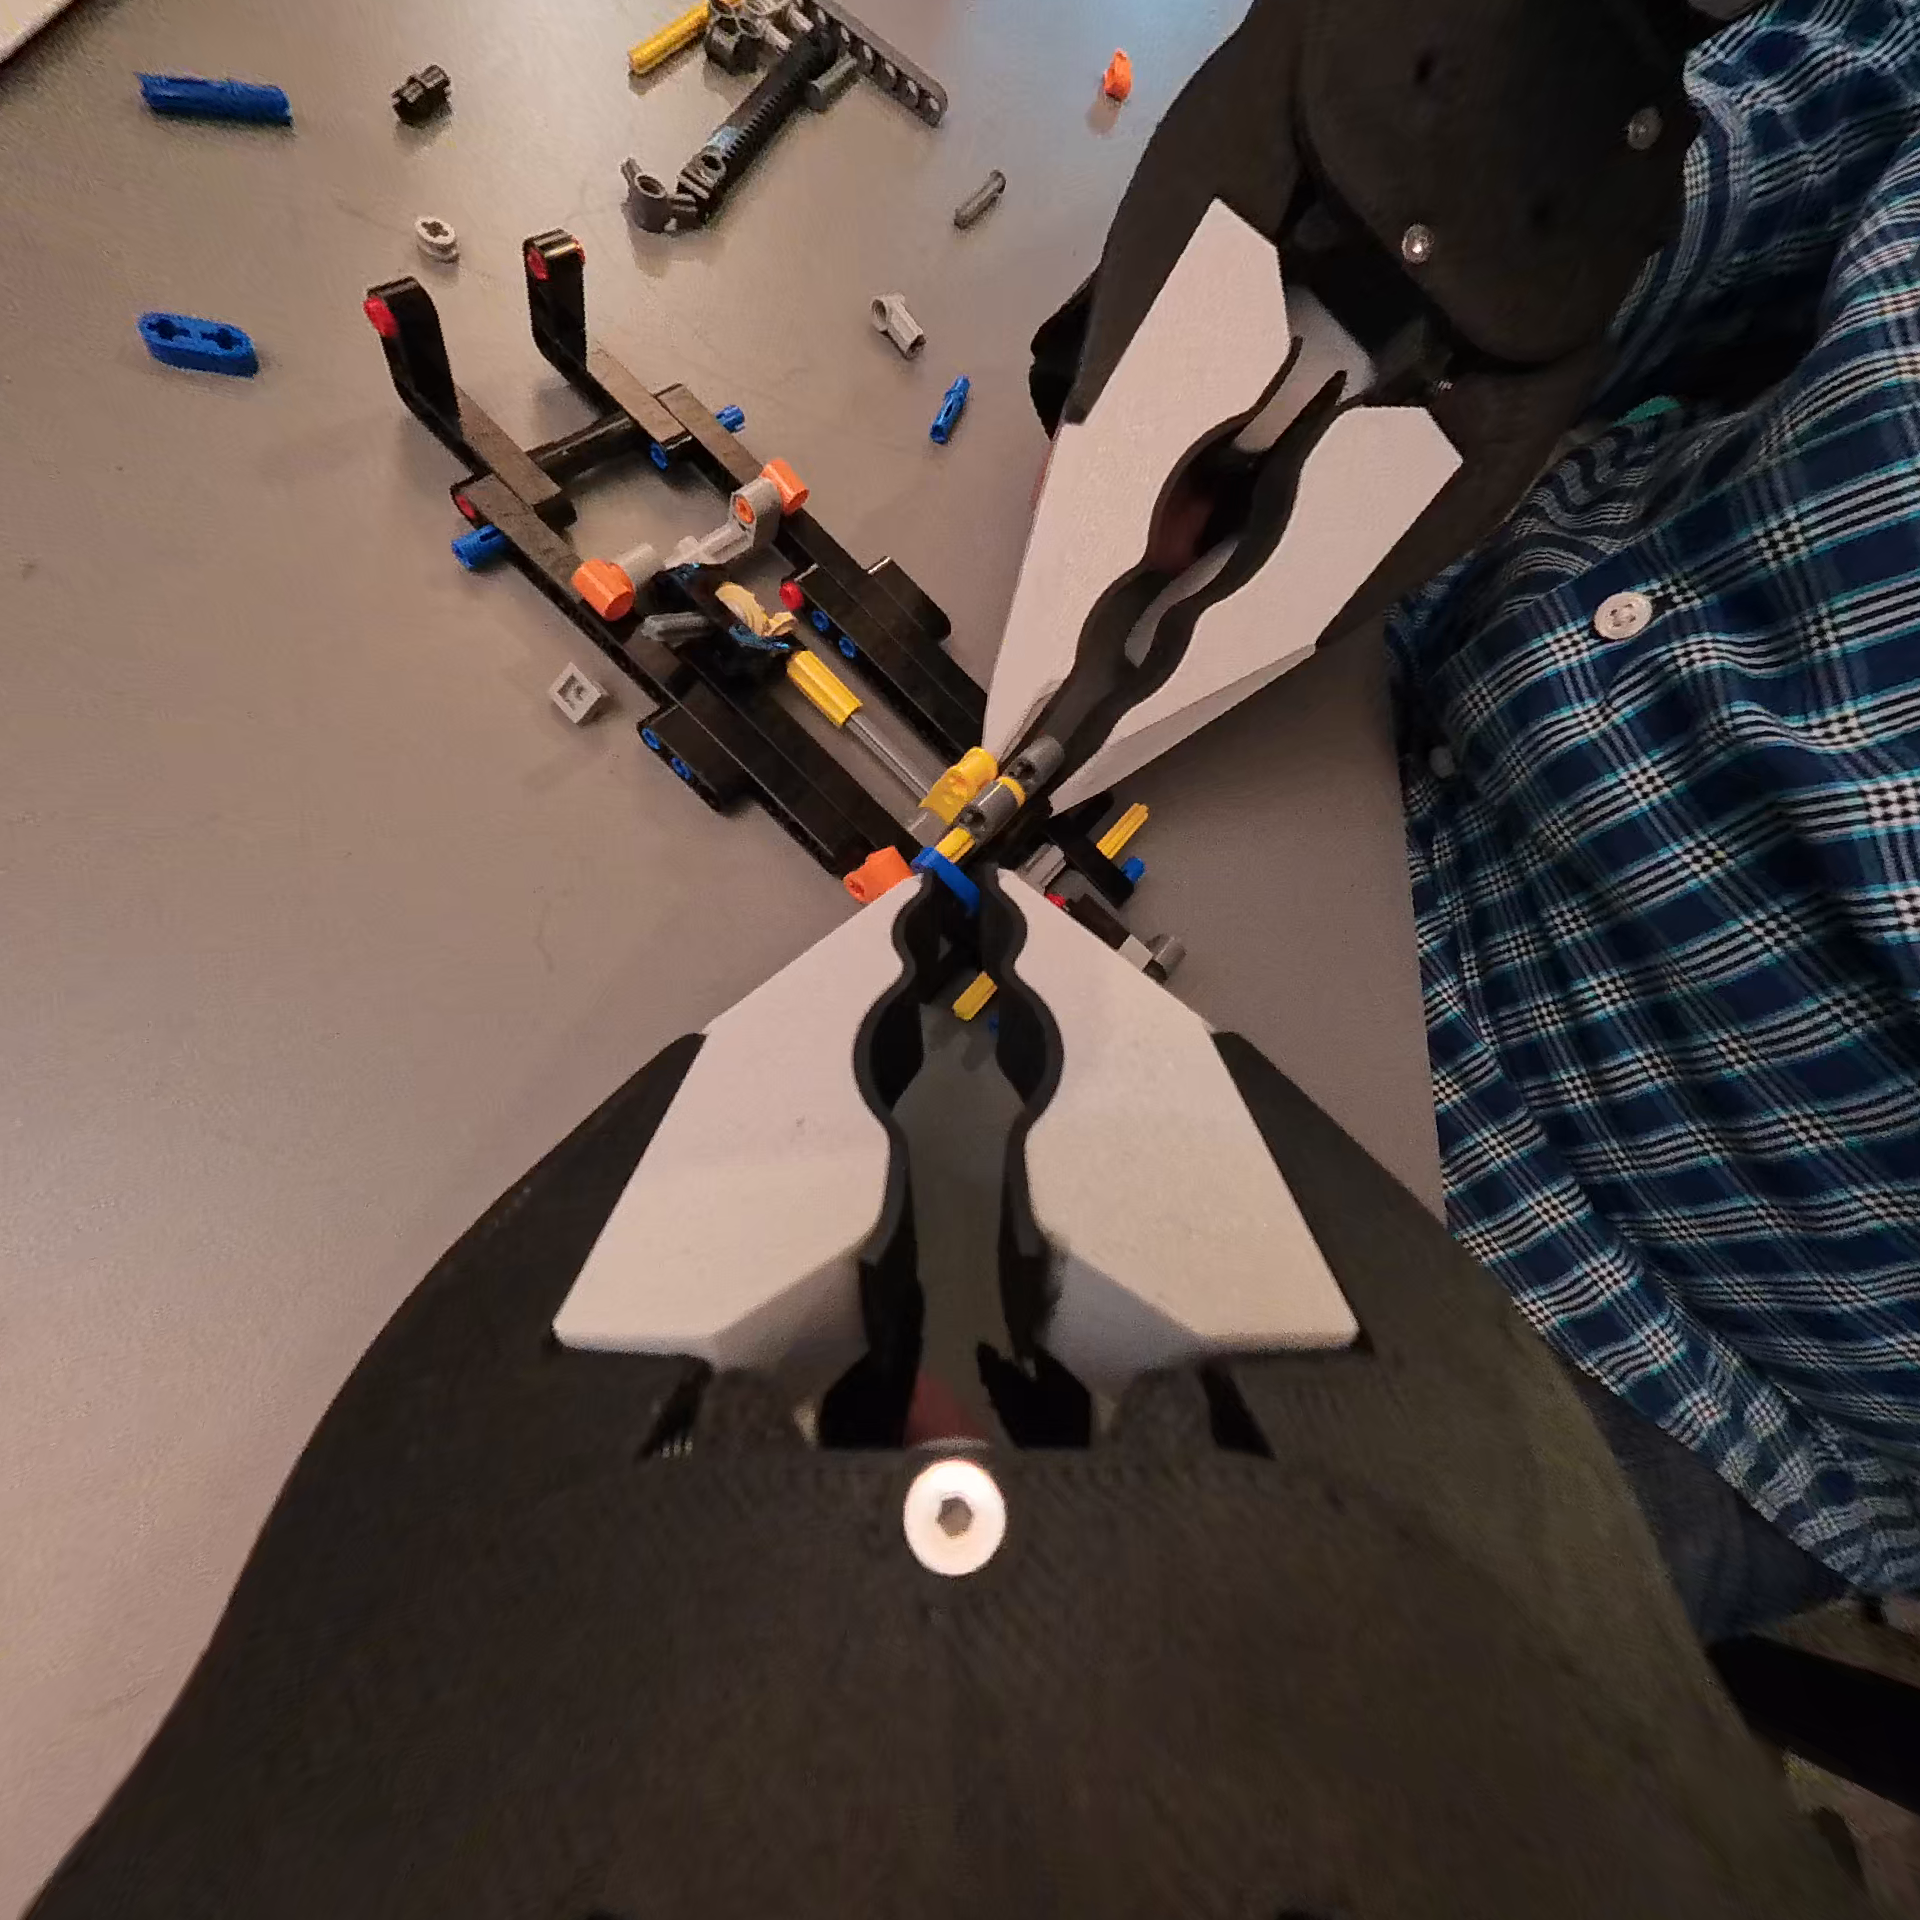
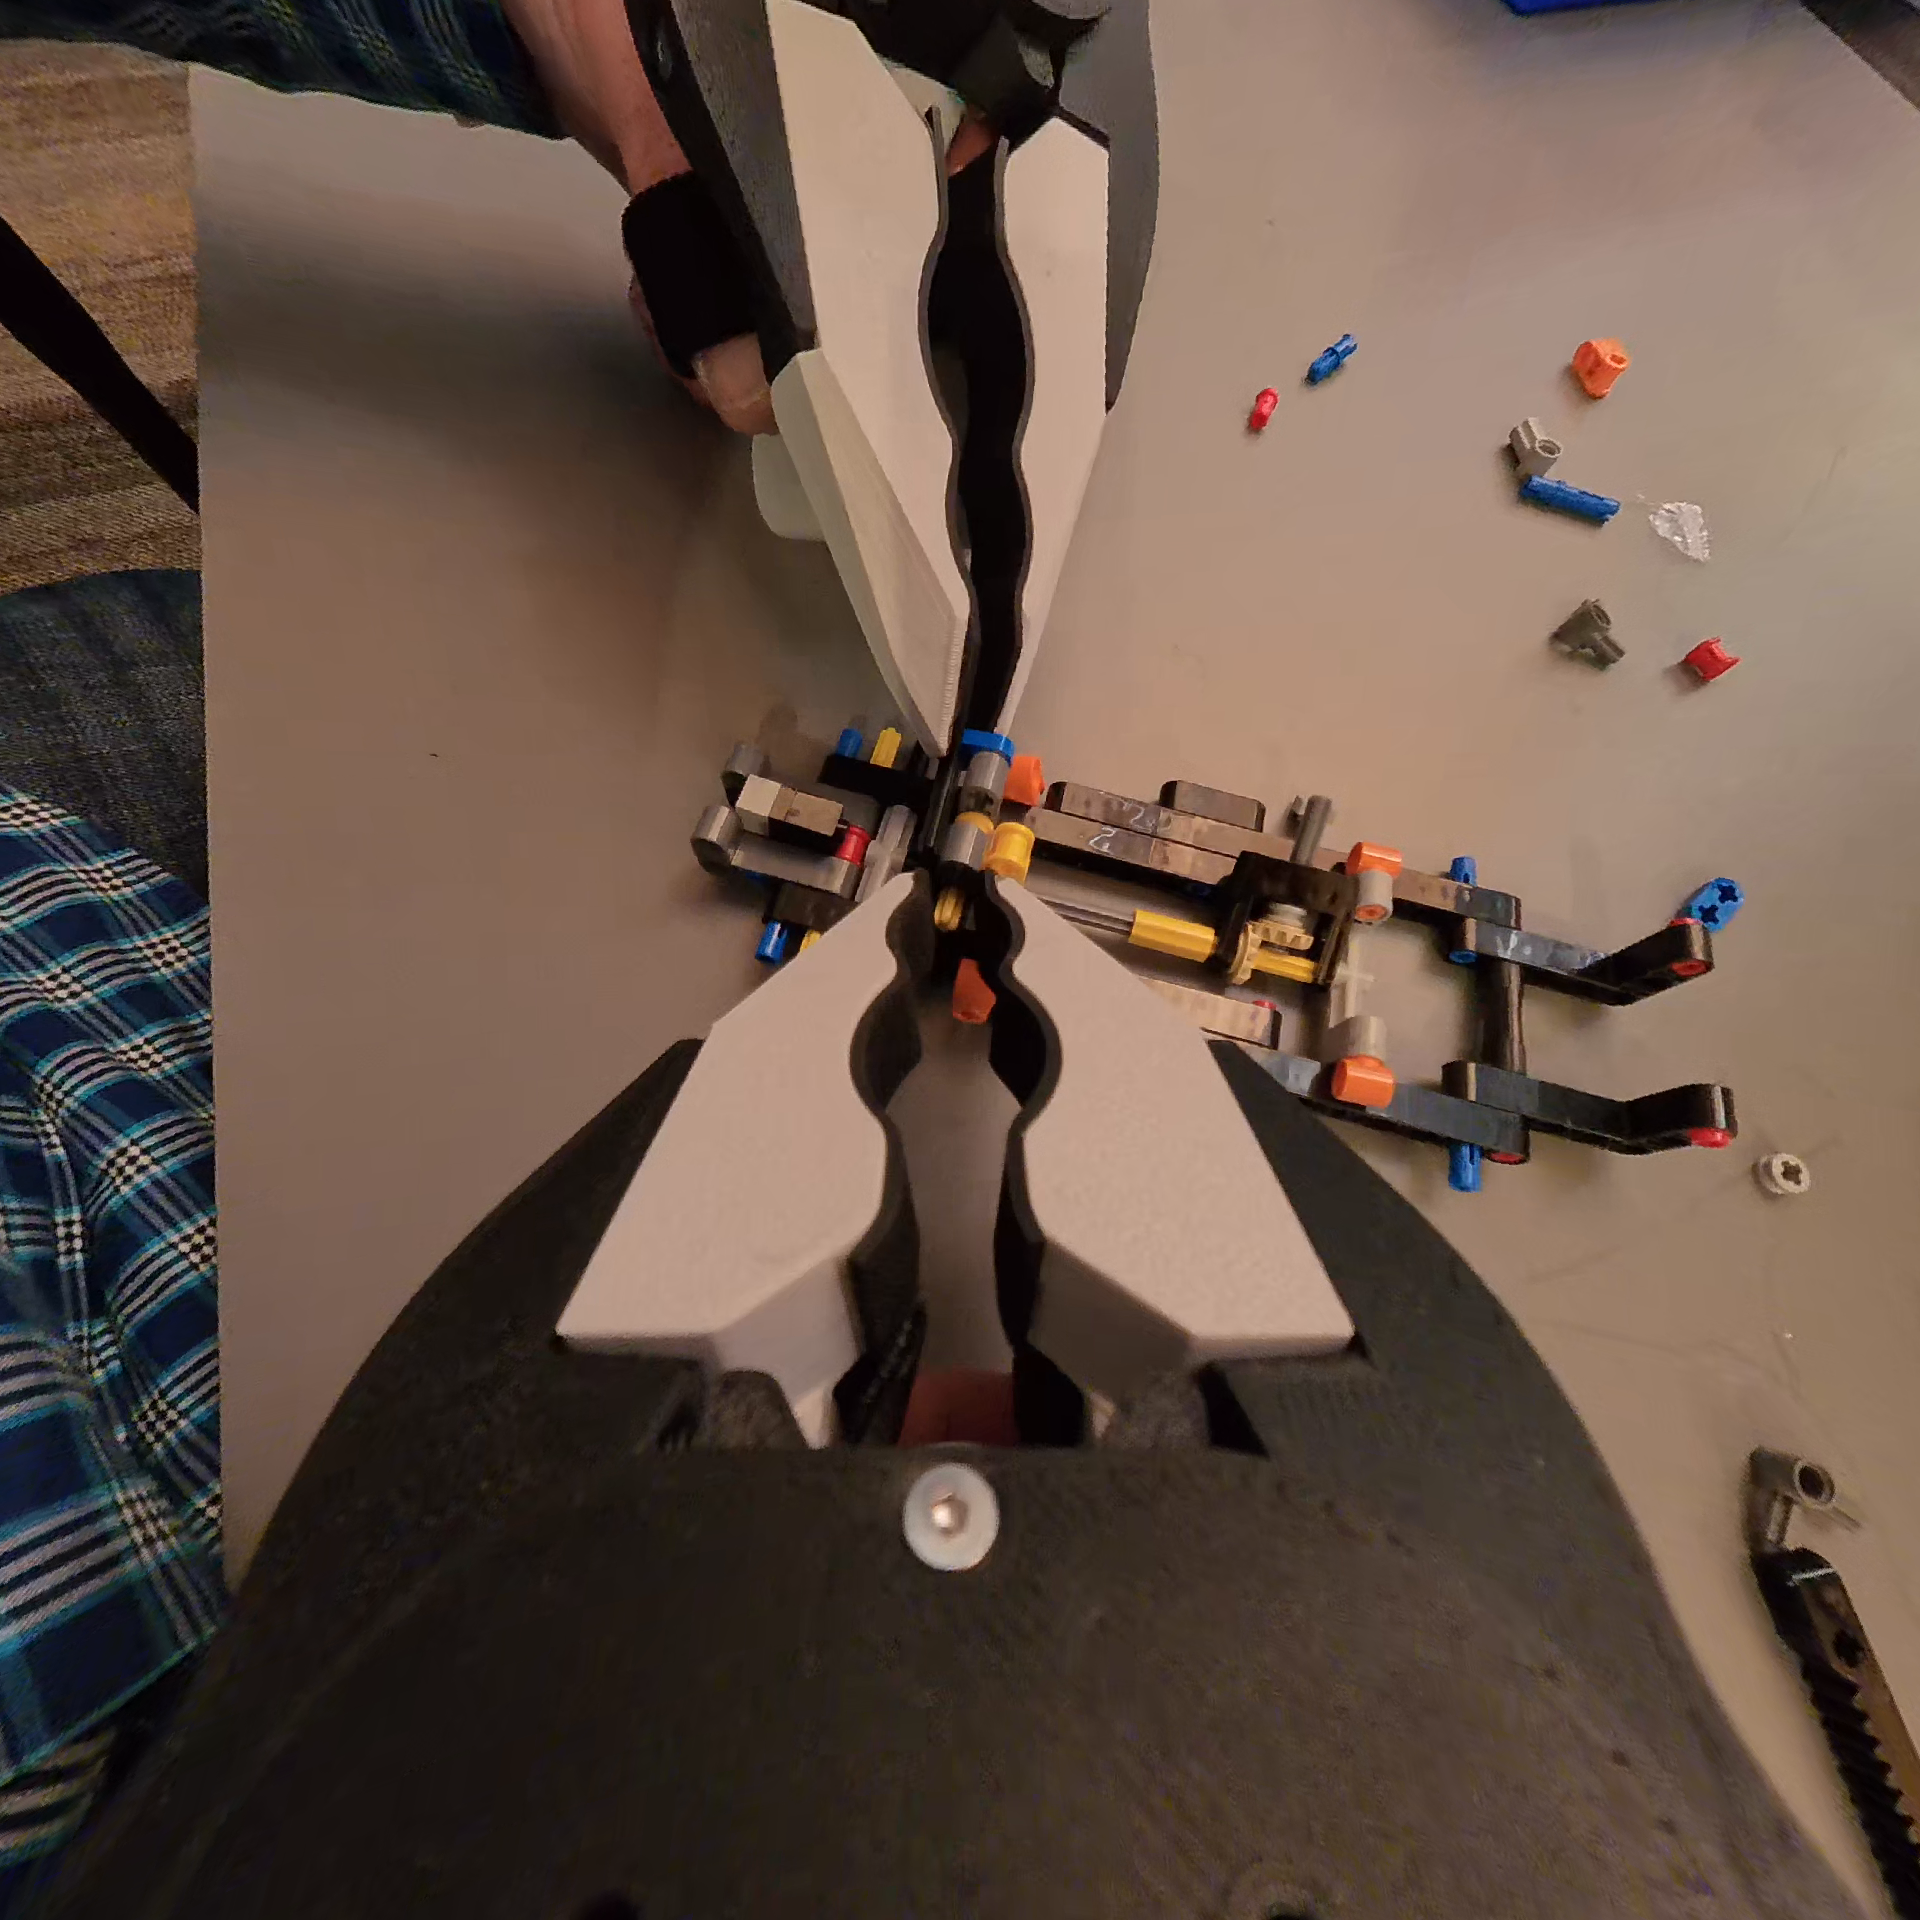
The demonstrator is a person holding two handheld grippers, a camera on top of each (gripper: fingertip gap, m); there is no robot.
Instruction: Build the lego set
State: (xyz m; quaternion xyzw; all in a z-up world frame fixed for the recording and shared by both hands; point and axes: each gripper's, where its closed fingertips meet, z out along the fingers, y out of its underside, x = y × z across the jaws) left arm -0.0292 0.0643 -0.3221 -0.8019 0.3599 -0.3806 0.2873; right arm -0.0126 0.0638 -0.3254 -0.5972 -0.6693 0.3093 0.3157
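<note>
A long black lego frame [image 1: 623, 499] with orange, blue, yellow and grey parts lies flat on the grey table; it also shows in the right wrist view [image 2: 1247, 842]. Near its one end a cross row of grey, yellow and blue connectors [image 1: 987, 805] sits on it. My left gripper [image 1: 958, 883] is closed on the blue end of that row. My right gripper [image 2: 954, 891] is closed on the row's other end, by a yellow pin [image 2: 945, 909]. The two grippers meet tip to tip: the right one [image 1: 1023, 764] shows in the left wrist view, the left one [image 2: 966, 727] in the right wrist view.
Loose parts lie around: blue beams [image 1: 213, 99] [image 1: 197, 343], a toothed rack assembly [image 1: 769, 114], a grey tile [image 1: 578, 691], an orange piece [image 2: 1600, 366], a red bush [image 2: 1709, 660], a grey bush [image 2: 1784, 1174]. The table edge [image 2: 197, 831] and a person's plaid shirt [image 1: 1662, 831] are close. Left and right tips are no more than a few centimetres apart. My left tips are roughly 7 cm from the grey tile [image 1: 578, 691].
</note>
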